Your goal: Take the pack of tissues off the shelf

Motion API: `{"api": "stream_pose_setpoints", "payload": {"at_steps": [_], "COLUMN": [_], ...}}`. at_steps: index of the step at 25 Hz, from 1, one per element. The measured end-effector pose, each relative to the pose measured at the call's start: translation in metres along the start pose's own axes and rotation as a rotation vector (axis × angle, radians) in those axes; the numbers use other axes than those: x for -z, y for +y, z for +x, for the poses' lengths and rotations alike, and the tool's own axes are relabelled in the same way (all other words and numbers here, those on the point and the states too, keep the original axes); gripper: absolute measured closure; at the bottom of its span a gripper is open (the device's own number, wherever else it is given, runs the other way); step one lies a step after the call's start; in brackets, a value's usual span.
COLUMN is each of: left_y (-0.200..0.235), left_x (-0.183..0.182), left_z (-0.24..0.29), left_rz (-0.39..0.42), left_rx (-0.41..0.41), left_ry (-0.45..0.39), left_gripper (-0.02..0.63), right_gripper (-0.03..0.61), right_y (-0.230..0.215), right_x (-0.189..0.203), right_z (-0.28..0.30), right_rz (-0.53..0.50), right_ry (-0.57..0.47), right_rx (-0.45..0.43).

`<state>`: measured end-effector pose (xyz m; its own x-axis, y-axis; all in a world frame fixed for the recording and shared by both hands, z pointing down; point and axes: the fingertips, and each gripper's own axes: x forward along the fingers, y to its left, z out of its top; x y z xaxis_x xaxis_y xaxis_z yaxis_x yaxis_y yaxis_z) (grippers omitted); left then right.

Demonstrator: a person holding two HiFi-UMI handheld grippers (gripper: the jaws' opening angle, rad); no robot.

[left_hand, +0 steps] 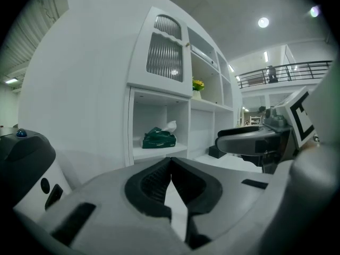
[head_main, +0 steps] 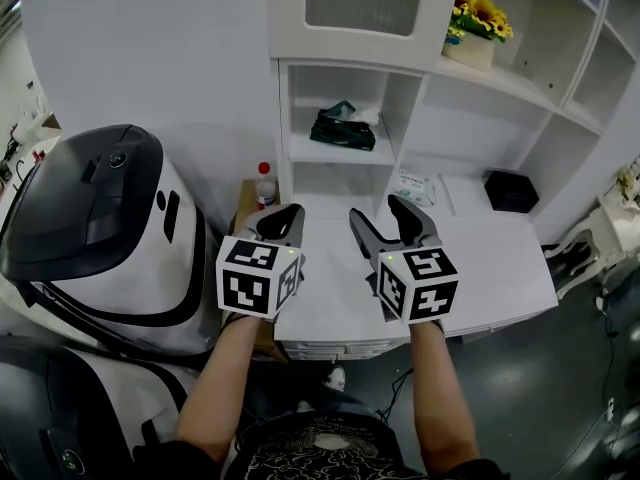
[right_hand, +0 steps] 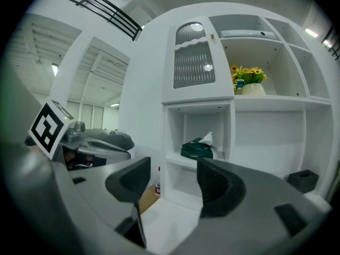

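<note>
The open-fronted shelf compartment (head_main: pixel 305 151) leaves room above the pack of tissues (head_main: pixel 343 126), between its side walls (head_main: pixel 403 103).

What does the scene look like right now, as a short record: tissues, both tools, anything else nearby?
pack: dark green, a tissue sticking out, lying on the shelf, untouched
left tool: shut, empty, above the counter
right tool: open, nothing between the jaws, short of the shelf
flowers: in a pot, one shelf up, to the right
black box: on the counter, right side
bottle: left of the shelf unit
</note>
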<state>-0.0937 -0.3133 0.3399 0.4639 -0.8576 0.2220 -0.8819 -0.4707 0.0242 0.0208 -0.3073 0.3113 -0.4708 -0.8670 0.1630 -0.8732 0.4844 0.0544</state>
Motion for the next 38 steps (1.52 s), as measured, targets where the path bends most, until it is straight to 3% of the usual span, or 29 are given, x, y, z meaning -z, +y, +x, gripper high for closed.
{"api": "stream_pose_setpoints", "payload": {"at_steps": [15, 25, 34, 38], "left_y": [0.056, 0.077, 0.082, 0.084], "left_x": [-0.02, -0.02, -0.017, -0.016], "left_z": [0.11, 0.142, 0.148, 0.15], "left_rz": [0.019, 0.012, 0.006, 0.014], "left_rx": [-0.065, -0.106, -0.055, -0.031], "left_ry": [0.024, 0.04, 0.045, 0.047], "left_gripper": [0.606, 0.606, 0.606, 0.606], "right_gripper": [0.311, 0.313, 0.313, 0.32], "right_y": [-0.066, -0.083, -0.088, -0.09], "right_x": [-0.012, -0.006, 0.006, 0.01], "right_z": [0.138, 0.193, 0.216, 0.222], "right_rz": [-0.131, -0.256, -0.415, -0.437], "right_ry": [0.034, 0.076, 0.157, 0.182], "right_rx": [-0.039, -0.067, -0.004, 0.026]}}
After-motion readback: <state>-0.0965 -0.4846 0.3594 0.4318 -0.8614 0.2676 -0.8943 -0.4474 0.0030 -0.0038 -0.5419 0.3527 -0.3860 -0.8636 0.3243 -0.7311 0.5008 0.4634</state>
